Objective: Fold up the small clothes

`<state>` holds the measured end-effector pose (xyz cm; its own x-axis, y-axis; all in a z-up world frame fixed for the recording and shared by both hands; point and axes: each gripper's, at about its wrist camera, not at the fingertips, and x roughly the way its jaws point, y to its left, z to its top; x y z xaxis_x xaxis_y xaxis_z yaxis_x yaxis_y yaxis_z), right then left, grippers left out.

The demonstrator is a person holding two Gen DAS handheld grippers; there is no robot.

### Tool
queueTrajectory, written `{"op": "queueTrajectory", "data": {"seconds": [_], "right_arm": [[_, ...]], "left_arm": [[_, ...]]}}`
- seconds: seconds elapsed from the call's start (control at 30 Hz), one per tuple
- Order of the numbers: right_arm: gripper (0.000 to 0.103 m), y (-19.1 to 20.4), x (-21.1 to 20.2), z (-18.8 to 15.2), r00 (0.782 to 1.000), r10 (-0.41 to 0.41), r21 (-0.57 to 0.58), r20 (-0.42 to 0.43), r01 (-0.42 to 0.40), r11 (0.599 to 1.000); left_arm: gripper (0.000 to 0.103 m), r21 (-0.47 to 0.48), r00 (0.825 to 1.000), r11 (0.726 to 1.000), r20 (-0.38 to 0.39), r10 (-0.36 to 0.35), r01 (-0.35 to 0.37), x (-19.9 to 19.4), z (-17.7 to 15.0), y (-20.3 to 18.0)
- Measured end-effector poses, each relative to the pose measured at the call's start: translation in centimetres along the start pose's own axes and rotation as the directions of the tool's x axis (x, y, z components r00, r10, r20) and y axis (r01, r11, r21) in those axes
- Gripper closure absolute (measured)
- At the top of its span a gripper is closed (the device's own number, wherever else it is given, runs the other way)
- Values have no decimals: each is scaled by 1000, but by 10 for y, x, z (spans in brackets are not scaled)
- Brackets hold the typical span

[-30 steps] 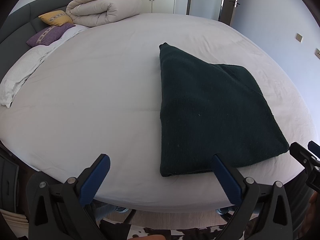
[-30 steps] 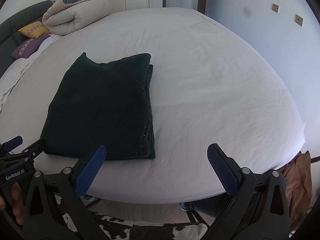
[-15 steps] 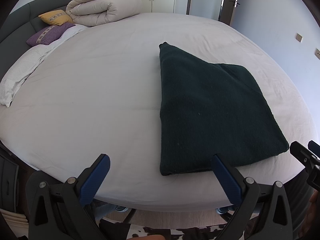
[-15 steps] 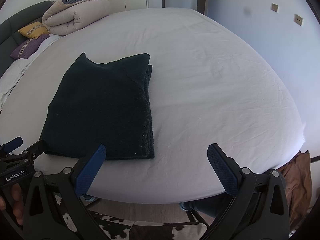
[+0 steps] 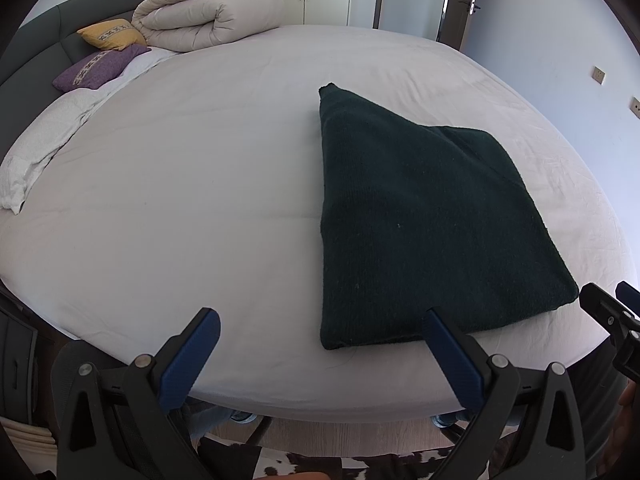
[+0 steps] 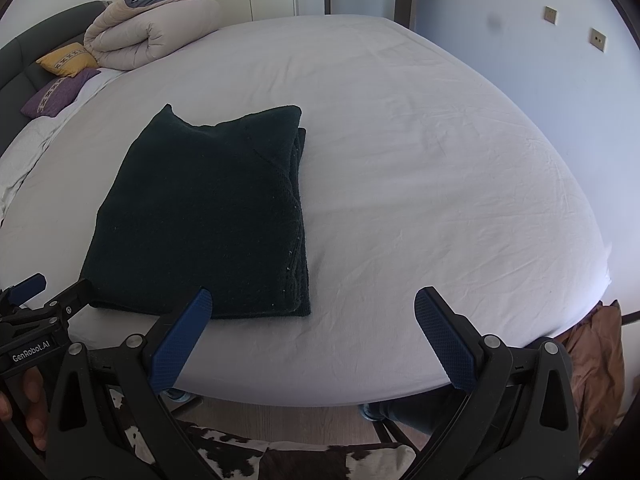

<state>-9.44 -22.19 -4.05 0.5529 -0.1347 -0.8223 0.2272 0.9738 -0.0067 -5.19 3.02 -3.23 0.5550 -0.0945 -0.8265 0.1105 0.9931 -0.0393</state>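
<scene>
Dark green knitted garment [image 5: 424, 224], folded into a rectangle, lies flat on the white-sheeted bed [image 5: 200, 184] near its front edge. Left gripper [image 5: 320, 354] and right gripper [image 6: 312, 334] — jaws spread wide, empty — hover off that edge, garment between them.

We see one dark green knitted garment [image 5: 420, 220] folded into a flat, roughly rectangular stack on the white bed sheet [image 5: 180, 200], near its front edge. Its layered edges show along the right side [image 6: 298, 216].
</scene>
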Motion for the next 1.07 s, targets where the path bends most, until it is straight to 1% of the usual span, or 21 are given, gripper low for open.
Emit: {"op": "queueTrajectory", "data": {"seconds": [0.8, 0.93, 1.07], "right_arm": [[0, 0, 0, -1, 1000, 1, -4, 3, -1, 1000], [0, 0, 0, -1, 1000, 0, -4, 4, 0, 1000], [0, 0, 0, -1, 1000, 0, -4, 4, 0, 1000]], "left_arm": [[0, 7, 1000, 1000, 0, 0, 0, 1, -2, -1], [0, -7, 1000, 1000, -14, -7, 7, 3, -4, 0], [0, -7, 1000, 1000, -2, -1, 1, 0, -5, 2]]}}
